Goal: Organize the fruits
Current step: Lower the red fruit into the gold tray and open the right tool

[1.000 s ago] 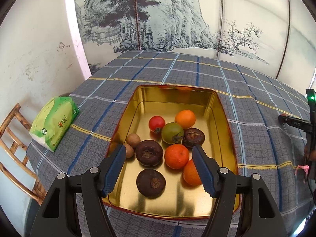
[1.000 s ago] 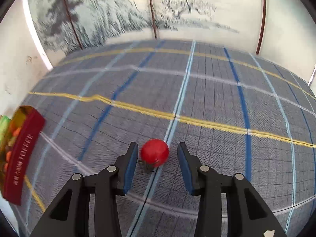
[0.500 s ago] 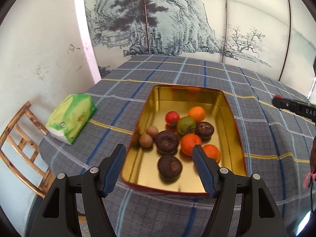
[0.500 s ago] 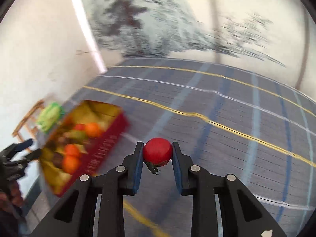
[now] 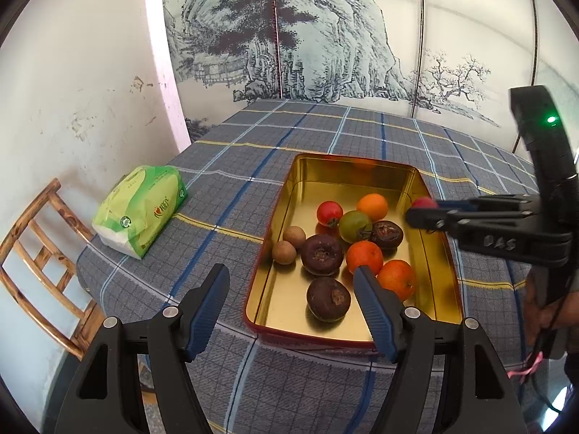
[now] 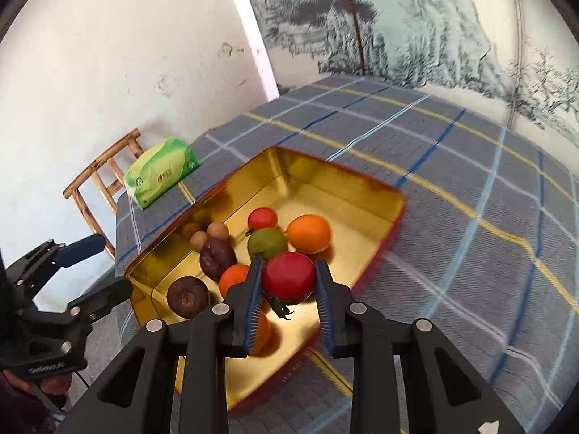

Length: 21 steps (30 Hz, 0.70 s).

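Pinched between the right gripper (image 6: 288,282) fingers, a round red tomato (image 6: 288,277) is held above the gold rectangular metal tin (image 6: 325,181), while the left gripper (image 5: 291,291) is spread wide near that tin's front edge.

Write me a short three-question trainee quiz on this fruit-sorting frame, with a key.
1. True or false: the right gripper is shut on a red tomato.
2. Multiple choice: where is the green pack? A) inside the tin B) on the tablecloth left of the tin C) on the chair
3. Fill in: the left gripper is ____, holding nothing, near the front edge of the tin.

Key: 1 true; 2 B; 3 open
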Available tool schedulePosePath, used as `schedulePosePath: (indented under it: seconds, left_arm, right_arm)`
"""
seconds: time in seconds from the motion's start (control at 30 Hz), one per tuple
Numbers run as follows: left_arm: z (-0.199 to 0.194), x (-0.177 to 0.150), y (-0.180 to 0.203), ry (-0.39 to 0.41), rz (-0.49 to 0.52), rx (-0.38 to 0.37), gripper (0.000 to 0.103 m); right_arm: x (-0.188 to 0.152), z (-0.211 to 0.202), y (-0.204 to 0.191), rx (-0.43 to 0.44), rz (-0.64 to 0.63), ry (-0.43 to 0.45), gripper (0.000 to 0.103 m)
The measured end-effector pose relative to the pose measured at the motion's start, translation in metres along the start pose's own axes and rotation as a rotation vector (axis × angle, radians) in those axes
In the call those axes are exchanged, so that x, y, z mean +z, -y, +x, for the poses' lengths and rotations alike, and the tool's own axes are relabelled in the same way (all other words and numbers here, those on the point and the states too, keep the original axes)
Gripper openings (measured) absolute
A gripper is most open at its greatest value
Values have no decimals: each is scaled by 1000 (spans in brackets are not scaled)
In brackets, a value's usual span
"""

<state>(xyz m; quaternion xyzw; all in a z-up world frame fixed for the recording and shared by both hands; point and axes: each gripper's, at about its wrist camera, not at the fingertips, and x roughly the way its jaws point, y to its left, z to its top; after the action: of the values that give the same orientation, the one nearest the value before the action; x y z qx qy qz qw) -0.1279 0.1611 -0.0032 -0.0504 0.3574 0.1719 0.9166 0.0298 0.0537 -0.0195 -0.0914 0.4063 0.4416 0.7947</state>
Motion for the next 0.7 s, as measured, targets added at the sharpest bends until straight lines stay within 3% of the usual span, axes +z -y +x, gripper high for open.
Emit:
schedulePosePath:
  seconds: [0.2,0.7]
  left_arm:
    - [-5,1,-2,33,6,28,86]
    - [-11,5,1,76,27,46,92]
  right_arm:
    - [-3,17,-9,-18,-26,-32,26]
    - [-2,30,-10,-32,-31,-51,28]
